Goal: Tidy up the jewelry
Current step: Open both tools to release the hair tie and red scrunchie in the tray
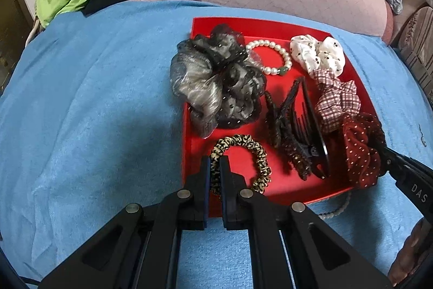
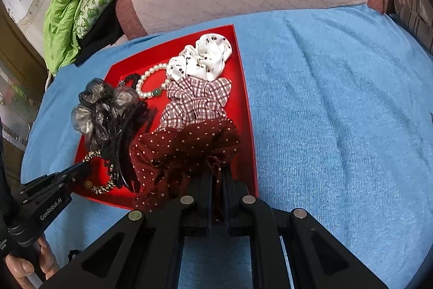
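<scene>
Pretty much sorted: most pieces already sit in the red tray (image 1: 270, 26) mid-frame, left gripper (image 1: 215, 161) pinched shut on the leopard scrunchie (image 1: 243, 153) at its lower edge, right gripper (image 2: 217, 178) clamped on the dotted maroon scrunchie (image 2: 184, 151), one beaded bracelet (image 1: 338, 207) outside.

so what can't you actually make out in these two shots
- Beaded strand, left wrist view: mostly hidden under the red tray; length unknown.
- Hair claws and comb: tangled in a dark pile in both views; count unclear.
- Leopard scrunchie, right wrist view: largely covered by the left gripper and that pile.
- Dark red dotted scrunchie, right wrist view: the pinched part is buried inside the right gripper jaws.
</scene>
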A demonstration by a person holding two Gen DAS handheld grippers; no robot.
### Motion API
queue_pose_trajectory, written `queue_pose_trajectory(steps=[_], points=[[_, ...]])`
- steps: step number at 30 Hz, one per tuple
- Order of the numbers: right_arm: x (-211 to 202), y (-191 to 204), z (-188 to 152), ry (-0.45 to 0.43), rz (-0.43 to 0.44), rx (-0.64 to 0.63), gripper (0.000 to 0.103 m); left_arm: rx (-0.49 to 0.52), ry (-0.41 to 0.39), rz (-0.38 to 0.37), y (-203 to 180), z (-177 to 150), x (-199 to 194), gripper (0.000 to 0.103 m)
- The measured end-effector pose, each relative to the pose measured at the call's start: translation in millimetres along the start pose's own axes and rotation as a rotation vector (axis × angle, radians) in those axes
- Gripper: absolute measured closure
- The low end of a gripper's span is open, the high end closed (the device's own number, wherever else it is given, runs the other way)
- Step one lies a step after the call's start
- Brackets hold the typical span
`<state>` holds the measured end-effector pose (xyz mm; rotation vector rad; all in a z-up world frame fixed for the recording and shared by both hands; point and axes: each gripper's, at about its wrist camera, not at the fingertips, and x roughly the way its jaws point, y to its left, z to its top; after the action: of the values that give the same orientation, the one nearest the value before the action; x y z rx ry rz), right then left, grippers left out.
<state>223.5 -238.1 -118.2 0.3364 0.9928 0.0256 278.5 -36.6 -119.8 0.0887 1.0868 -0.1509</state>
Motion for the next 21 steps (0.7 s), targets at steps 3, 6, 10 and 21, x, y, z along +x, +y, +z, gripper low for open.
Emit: queue_pose_trajectory(steps=[3,6,10,21], points=[[0,0,-3,0.003,0.000,-0.001,0.096,-0.002,0.002,0.000,0,-3,0,0.097],[-2,0,-5,0.000,0.001,-0.003,0.096,-0.001,0.002,0.005,-1,-4,0,0.097],[0,1,-3,0.004,-0.013,-0.009,0.096,-0.005,0.008,0.004,-1,-2,3,0.096],[8,-1,0,0.014,-0.042,-0.016,0.093,0.009,-0.008,0.012,-3,2,0,0.085]])
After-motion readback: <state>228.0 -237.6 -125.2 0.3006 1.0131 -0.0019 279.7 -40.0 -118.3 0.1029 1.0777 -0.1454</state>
